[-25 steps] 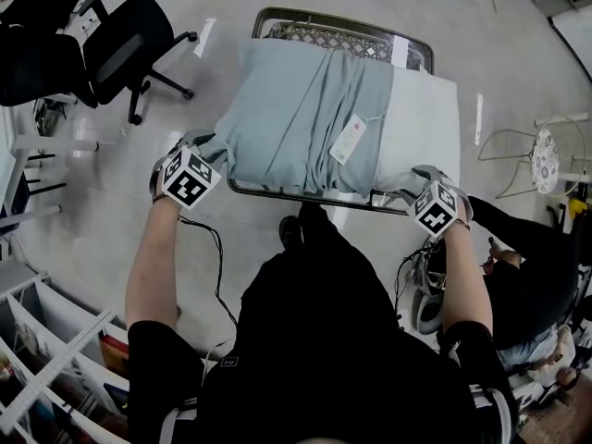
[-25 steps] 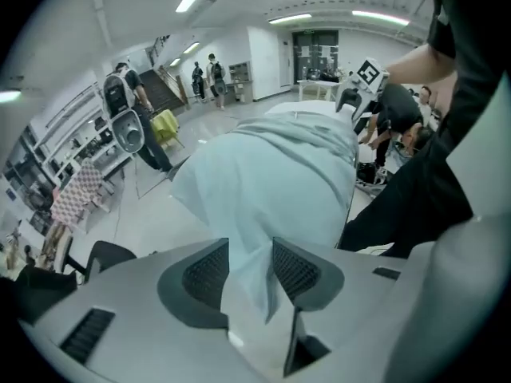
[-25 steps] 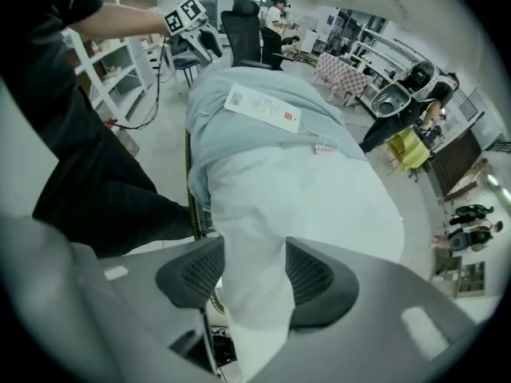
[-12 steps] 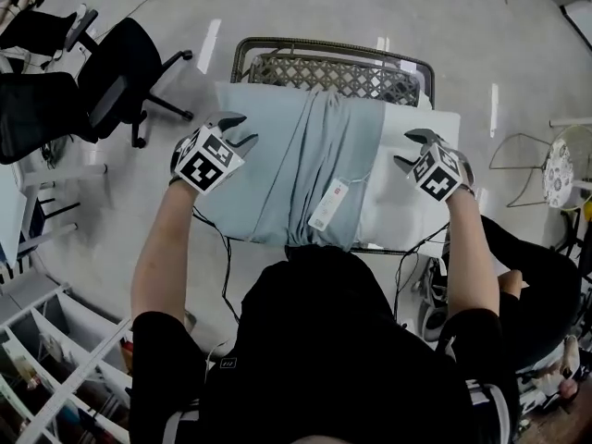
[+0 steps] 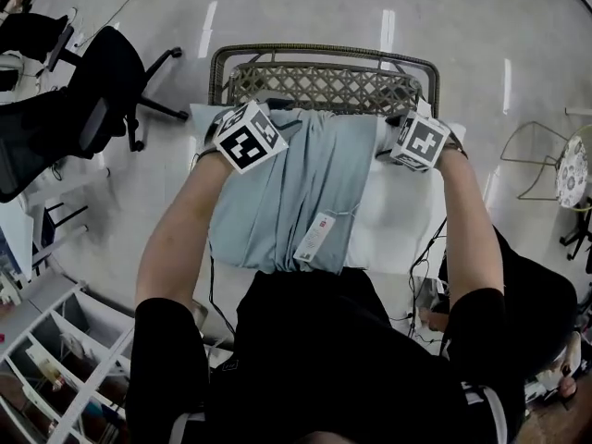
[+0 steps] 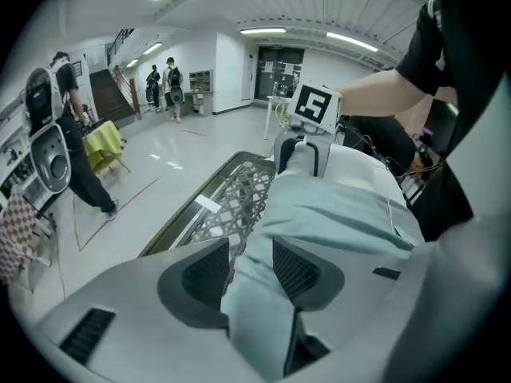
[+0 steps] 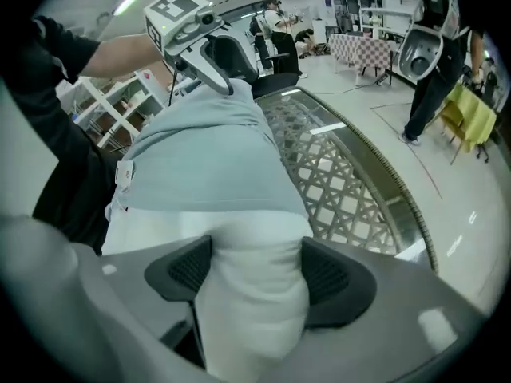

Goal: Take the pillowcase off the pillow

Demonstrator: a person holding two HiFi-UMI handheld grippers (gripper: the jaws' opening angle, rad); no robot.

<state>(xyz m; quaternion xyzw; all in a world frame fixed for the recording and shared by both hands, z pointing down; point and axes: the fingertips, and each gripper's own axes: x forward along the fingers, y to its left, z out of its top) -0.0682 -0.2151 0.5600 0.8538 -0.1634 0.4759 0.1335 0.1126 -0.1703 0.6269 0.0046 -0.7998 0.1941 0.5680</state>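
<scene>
head view, far: marker cubes hide the jaws of my left gripper (image 5: pixel 245 137) and right gripper (image 5: pixel 421 140), whose jaws just opened wider round the pillow (image 5: pixel 402 220) corner | near: my torso covers the pillow's near edge | pillowcase (image 5: pixel 277 192) tag (image 5: pixel 314 239): print too small to read | table (image 5: pixel 324 86): mostly under the pillow | left: chair (image 5: pixel 88 109) cut by the edge

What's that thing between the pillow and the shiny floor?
A woven lattice frame with a dark rim, holding the pillow above the floor. The head view shows it at the pillow's far edge.
</scene>
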